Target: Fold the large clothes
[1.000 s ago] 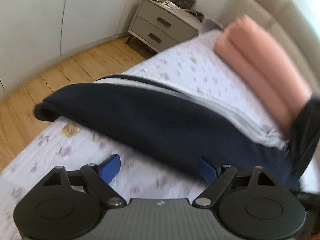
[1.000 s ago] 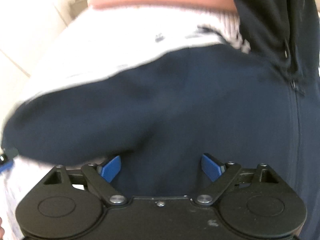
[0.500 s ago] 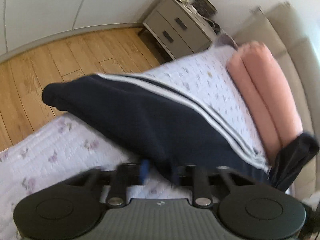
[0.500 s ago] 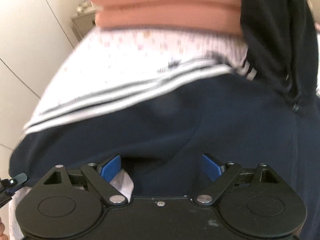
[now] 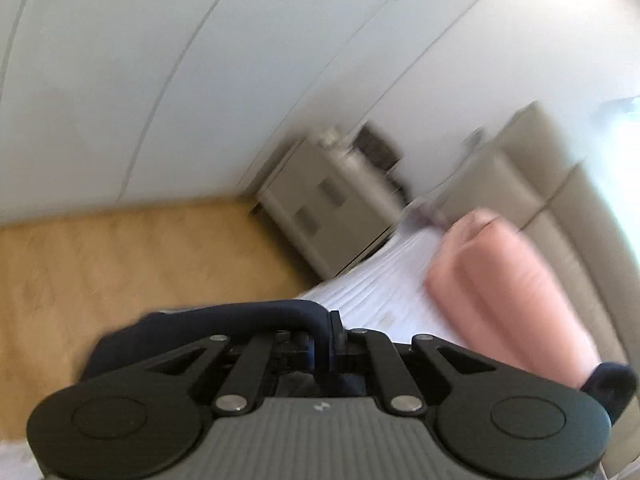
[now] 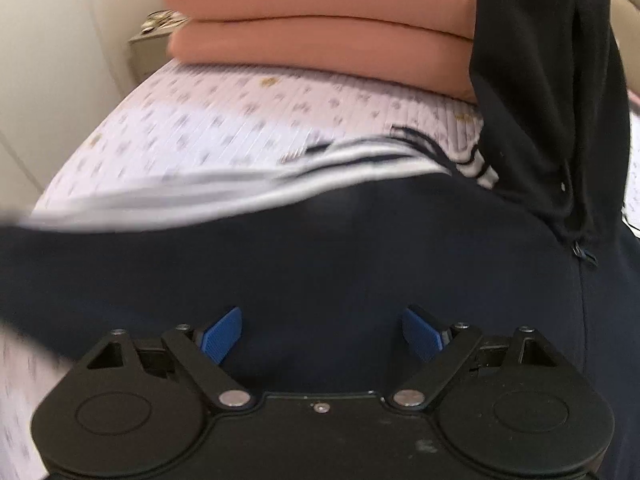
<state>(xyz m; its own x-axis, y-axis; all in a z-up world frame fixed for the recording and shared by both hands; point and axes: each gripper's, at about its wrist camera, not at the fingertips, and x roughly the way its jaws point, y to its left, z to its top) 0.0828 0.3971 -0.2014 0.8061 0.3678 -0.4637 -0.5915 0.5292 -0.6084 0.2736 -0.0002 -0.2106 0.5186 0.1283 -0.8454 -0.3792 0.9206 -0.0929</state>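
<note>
Navy jacket (image 6: 320, 256) on floral bedspread (image 6: 224, 128), left gripper (image 5: 322, 346) clamped on its edge, right gripper (image 6: 322, 332) jaws apart above it

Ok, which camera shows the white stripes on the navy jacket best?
The right wrist view: the white stripes run along the edge of the navy fabric jacket, though blurred. The left wrist view shows only a dark fold of it pinched in the left gripper, no stripes.
</note>
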